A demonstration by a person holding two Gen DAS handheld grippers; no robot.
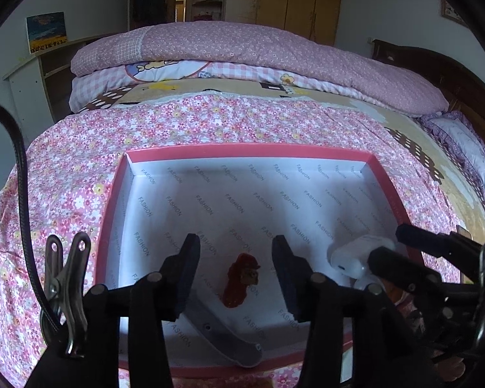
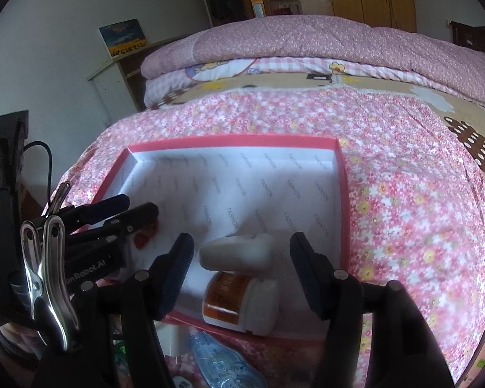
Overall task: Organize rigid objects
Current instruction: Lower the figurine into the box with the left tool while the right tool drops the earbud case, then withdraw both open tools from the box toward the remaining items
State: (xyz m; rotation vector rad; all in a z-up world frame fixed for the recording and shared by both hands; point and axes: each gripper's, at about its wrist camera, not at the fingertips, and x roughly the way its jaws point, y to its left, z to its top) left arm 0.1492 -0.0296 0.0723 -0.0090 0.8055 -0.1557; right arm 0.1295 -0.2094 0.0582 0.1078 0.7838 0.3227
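A shallow red-rimmed box (image 1: 249, 152) with white "FASHION" paper lies on the bed; it also shows in the right wrist view (image 2: 232, 141). My left gripper (image 1: 236, 265) is open above a small red figurine (image 1: 241, 279) lying in the box. A grey curved piece (image 1: 223, 336) lies by the box's near wall. My right gripper (image 2: 241, 258) is open around a white earbud case (image 2: 239, 252), with a white-capped orange bottle (image 2: 242, 304) lying just below it. The case (image 1: 359, 253) and right gripper (image 1: 401, 255) show at the right of the left wrist view.
A blue correction-tape dispenser (image 2: 223, 362) lies outside the box near its front wall. The bed has a pink flowered cover (image 2: 404, 194) and folded quilts (image 1: 242, 51) at the back. A shelf with a picture (image 1: 47, 30) stands at the left.
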